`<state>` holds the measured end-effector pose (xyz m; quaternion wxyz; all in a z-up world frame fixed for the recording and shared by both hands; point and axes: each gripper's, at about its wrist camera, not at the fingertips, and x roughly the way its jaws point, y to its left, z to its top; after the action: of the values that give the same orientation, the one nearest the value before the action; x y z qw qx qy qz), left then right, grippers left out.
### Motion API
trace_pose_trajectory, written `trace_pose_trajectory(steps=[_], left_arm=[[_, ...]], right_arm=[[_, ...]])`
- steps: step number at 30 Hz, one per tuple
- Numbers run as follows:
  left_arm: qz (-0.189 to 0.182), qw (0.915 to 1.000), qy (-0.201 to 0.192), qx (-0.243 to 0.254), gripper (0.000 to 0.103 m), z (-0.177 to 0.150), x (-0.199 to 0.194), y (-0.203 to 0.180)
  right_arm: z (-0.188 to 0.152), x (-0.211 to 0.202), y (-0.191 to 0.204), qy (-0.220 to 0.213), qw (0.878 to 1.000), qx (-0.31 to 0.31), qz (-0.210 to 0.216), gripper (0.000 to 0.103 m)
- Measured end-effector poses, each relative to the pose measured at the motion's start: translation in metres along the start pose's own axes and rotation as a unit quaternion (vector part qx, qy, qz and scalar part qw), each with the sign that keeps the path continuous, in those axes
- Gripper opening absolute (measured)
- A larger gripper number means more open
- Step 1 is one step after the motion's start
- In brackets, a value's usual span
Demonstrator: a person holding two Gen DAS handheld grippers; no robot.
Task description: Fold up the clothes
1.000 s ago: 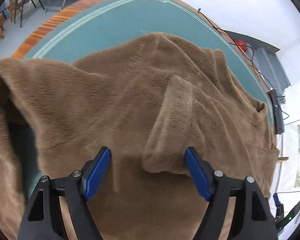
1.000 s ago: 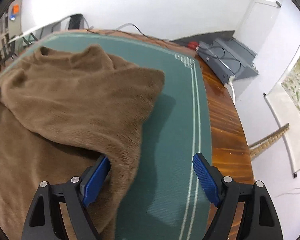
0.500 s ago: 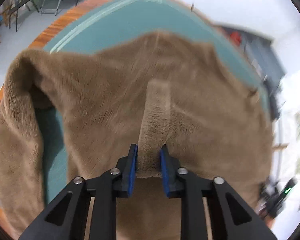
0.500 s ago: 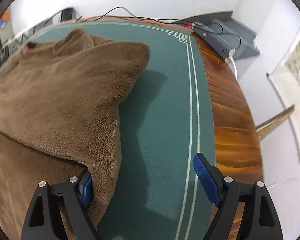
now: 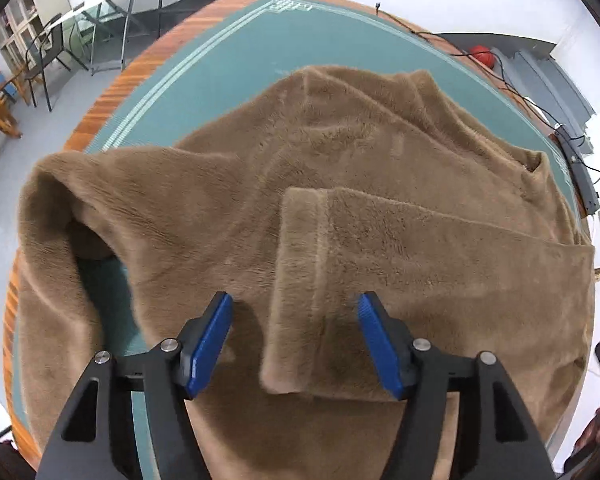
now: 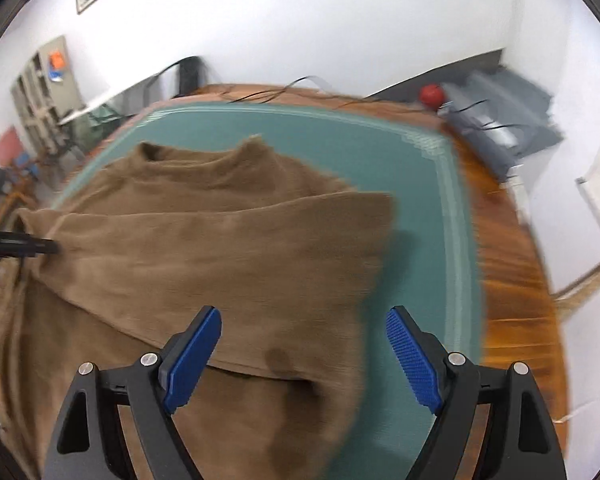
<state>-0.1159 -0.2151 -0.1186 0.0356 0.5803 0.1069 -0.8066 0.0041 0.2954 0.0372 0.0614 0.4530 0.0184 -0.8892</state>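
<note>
A brown fleece sweater [image 5: 340, 168] lies spread on the green mat [image 5: 228, 60]. One sleeve [image 5: 380, 248] lies folded across its body, with the cuff end [image 5: 296, 320] between the jaws of my left gripper [image 5: 296, 344]. That gripper is open and holds nothing. In the right wrist view the sweater [image 6: 220, 248] fills the left and middle, its collar at the far side. My right gripper [image 6: 304, 360] is open and empty above the sweater's right part, near the folded sleeve's edge. The left gripper's tip [image 6: 16, 246] shows at the left edge.
The green mat [image 6: 428, 216] lies on a wooden table [image 6: 508, 288] whose edge runs along the right. Cables and a power strip [image 5: 580, 176] lie at the far right edge. Chairs [image 5: 44, 60] stand beyond the table on the left.
My left gripper was shut on the sleeve cuff half a second ago and has opened, leaving the sleeve laid across the sweater. My right gripper has lifted and drawn back, still open.
</note>
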Motion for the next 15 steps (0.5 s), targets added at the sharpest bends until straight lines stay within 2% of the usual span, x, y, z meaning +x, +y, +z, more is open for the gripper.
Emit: trace_pose_trajectory(steps=[2, 5, 6, 8, 10, 11, 15], left_arm=[[-0.003, 0.9999, -0.003, -0.011, 0.070, -0.008, -0.001, -0.003], [-0.014, 0.9994, -0.018, -0.027, 0.070, -0.029, -0.016, -0.005], [-0.019, 0.9990, -0.027, -0.031, 0.070, -0.038, -0.025, -0.005], [-0.021, 0.9984, -0.041, -0.035, 0.072, -0.057, -0.041, -0.003], [-0.018, 0.9979, -0.049, -0.038, 0.079, -0.078, -0.053, 0.000], [-0.017, 0.9977, -0.049, -0.043, 0.079, -0.088, -0.057, 0.002], [-0.021, 0.9970, -0.026, -0.070, 0.079, -0.128, -0.058, 0.006]], right_arm=[[-0.003, 0.017, 0.017, 0.018, 0.999, -0.019, 0.034, 0.086], [-0.014, 0.050, 0.035, 0.074, 0.995, -0.047, 0.050, 0.086], [-0.018, 0.059, 0.038, 0.090, 0.994, -0.056, 0.041, 0.086], [-0.022, 0.060, 0.046, 0.093, 0.993, -0.074, 0.020, 0.086], [-0.019, 0.047, 0.055, 0.076, 0.993, -0.080, 0.028, 0.086], [-0.018, 0.040, 0.059, 0.068, 0.994, -0.082, 0.032, 0.086], [-0.022, 0.016, 0.090, 0.056, 0.990, -0.090, 0.096, 0.086]])
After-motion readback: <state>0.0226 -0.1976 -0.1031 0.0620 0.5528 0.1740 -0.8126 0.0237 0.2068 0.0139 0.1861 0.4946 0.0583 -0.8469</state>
